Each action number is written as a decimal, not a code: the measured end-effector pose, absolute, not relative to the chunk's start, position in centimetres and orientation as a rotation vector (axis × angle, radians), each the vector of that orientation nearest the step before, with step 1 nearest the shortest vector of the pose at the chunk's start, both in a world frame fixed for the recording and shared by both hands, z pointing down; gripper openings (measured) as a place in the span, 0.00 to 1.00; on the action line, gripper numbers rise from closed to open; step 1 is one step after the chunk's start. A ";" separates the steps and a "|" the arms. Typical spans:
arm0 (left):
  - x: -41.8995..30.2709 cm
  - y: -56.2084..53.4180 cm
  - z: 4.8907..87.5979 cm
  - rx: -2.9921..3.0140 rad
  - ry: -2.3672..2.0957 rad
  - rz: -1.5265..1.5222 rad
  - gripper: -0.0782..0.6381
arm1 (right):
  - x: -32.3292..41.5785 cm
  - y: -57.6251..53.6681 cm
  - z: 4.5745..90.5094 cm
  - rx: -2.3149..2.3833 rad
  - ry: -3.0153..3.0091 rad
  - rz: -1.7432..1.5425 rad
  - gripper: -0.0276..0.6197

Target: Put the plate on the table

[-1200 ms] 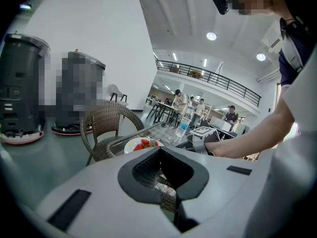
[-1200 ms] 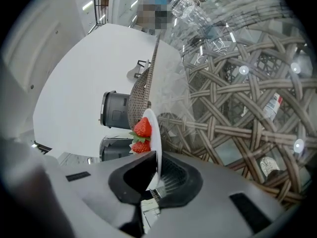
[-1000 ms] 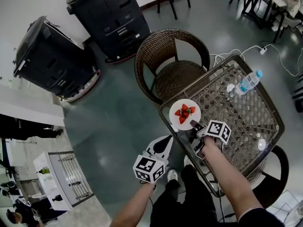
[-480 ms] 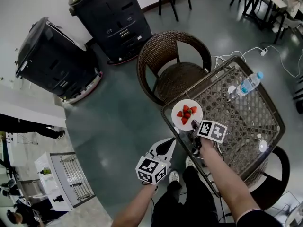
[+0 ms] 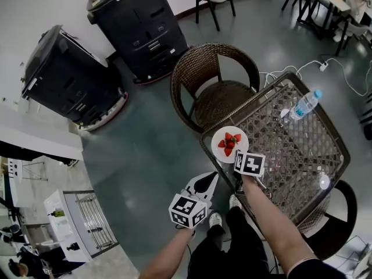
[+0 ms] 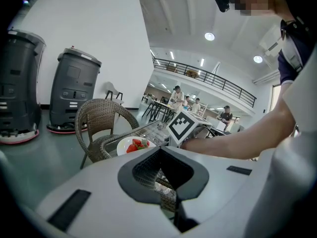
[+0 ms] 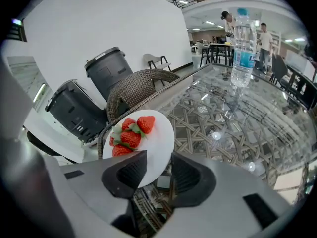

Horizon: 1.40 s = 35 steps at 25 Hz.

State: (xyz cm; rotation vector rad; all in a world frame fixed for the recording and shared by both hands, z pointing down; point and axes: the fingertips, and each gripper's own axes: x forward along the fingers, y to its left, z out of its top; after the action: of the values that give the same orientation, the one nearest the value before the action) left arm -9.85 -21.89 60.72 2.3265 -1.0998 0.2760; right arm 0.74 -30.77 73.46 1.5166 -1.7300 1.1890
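Count: one white plate (image 7: 158,142), four strawberries (image 7: 130,133) on it, upper left of its face. The plate lies flat on the near-left corner of the glass-topped wicker table (image 5: 290,150), centre of the head view.

Right gripper (image 7: 158,163): released. Its jaws have just been opening and stand wide. The plate's near rim is between them, pads not pressing on it.

Left gripper (image 6: 161,155): clenched, nothing between the jaws. It is off the table, lower centre of the head view.

One clear bottle (image 5: 304,104) stands at the table's far right; blue label, print not readable.

One wicker chair (image 5: 215,80) is beside the table, upper centre.

Two black machines (image 5: 139,22) (image 5: 70,77) are at upper left.
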 end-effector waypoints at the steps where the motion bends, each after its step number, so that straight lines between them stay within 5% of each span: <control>1: -9.9 -21.9 60.6 2.327 -1.101 0.276 0.12 | 0.8 -30.7 73.4 1.516 -1.726 1.172 0.25; 13: -9.4 -22.2 58.5 2.381 -1.111 0.249 0.12 | 1.5 -30.9 68.0 1.471 -2.011 0.957 0.25; 18: -8.3 -22.7 55.6 2.448 -1.090 0.231 0.12 | 2.2 -30.3 61.5 1.444 -2.222 0.838 0.05; 35: -4.5 -22.4 45.5 2.601 -1.018 0.131 0.12 | 2.2 -25.1 45.3 1.304 -2.689 0.560 0.05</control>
State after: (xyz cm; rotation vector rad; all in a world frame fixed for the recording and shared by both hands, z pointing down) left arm -4.49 -22.37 45.46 2.6012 -1.0180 0.1309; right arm 2.15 -25.13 45.34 1.3045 -2.6894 0.5599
